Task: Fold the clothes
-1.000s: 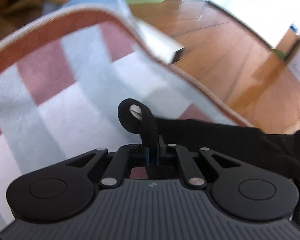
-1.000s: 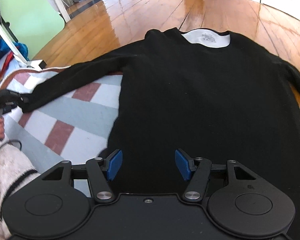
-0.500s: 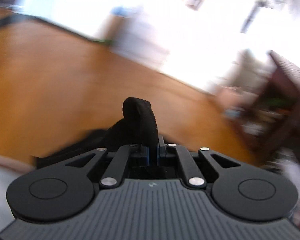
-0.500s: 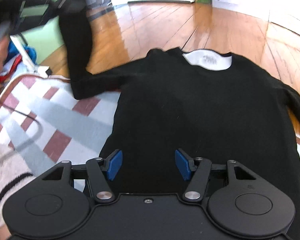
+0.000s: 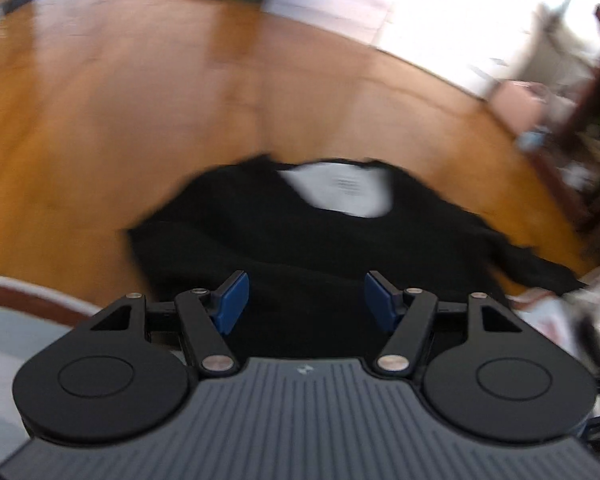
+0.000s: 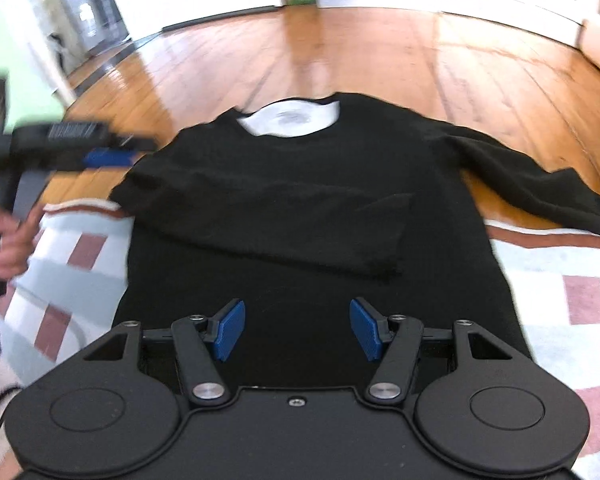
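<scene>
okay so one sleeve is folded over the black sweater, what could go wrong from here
The folded sleeve lies slanted and rumpled across the chest, so the next fold may trap wrinkles. The other sleeve trails off the rug onto bare floor and could drag. Both the left gripper and right gripper are open, pinning nothing.

Glossy wooden plank floor, bright glare; checked rug in foreground; dark wooden furniture at right; pale green wall.

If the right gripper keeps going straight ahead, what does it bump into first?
Most likely the black sweater. The right gripper has open jaws, and sweater fabric fills the view between them, with the folded-over sleeve further on. How near the cloth is cannot be judged.
</scene>
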Demonstrator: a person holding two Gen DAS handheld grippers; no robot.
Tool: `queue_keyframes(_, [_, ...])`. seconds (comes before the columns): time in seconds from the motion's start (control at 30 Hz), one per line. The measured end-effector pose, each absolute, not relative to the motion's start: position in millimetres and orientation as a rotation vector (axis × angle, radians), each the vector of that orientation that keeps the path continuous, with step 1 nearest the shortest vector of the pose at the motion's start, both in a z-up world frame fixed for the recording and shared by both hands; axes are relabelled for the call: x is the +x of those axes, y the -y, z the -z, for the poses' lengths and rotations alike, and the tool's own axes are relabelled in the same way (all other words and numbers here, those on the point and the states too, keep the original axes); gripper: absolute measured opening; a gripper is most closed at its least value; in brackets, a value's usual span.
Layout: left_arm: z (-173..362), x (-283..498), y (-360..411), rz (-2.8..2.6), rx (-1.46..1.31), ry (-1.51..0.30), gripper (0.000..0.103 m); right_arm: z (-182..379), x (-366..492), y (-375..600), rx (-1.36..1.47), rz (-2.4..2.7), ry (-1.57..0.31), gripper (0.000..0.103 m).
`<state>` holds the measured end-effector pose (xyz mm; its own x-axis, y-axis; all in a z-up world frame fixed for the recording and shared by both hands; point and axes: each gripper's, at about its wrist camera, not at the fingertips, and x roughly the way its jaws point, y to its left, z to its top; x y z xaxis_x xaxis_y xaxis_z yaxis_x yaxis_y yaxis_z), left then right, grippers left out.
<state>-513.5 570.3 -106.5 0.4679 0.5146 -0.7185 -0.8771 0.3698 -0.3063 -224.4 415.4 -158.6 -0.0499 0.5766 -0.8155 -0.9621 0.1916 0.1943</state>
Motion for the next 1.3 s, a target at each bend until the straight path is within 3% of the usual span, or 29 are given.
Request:
queue_keyframes(0.2, [119,-551,-581,-0.997,-0.886,-0.545,0.064,118,-204,-465,-0.666,-1.268,-1.210,0.064])
queue_keyframes(0.37, [115,-594,-589,-1.020,-1.052,-0.235,0.061,100,-203,-499,-0.886,-1.206,-1.256,0.064])
queue_keyframes(0.43, [119,-598,-597,-1.012,-1.075,-0.242,0.061,110,-200,-511,-0.945,-1.188,-1.260,0.064])
queue_keyframes(0.67, [142,-583,-611,-0.986,-1.109,-0.333,0.061,174,-159,-537,-0.855,-1.169,-1.283,0.063])
queue_keyframes(0.8, [154,-576,-615,-0.961,-1.114,-0.374,0.061,196,-118,-536,-0.607,-1.126,-1.414,0.063])
queue_keyframes(1.0, [168,-574,-624,-0.948,-1.143,-0.354,0.061,234,-87,-533,-0.430,-1.078,-1.442,0.063])
queue_keyframes(1.07, [168,-568,-623,-0.988,-1.094,-0.386,0.061,236,-93,-528,-0.422,-1.129,-1.339,0.052])
queue_keyframes(1.1, [168,-564,-623,-1.014,-1.063,-0.407,0.059,231,-100,-527,-0.441,-1.153,-1.259,0.008])
queue_keyframes(1.17, [167,-556,-621,-1.066,-0.998,-0.448,0.052,212,-119,-527,-0.500,-1.184,-1.081,0.005])
queue_keyframes(1.3, [154,-550,-615,-1.079,-0.892,-0.422,0.051,152,-153,-533,-0.584,-1.308,-0.627,0.004])
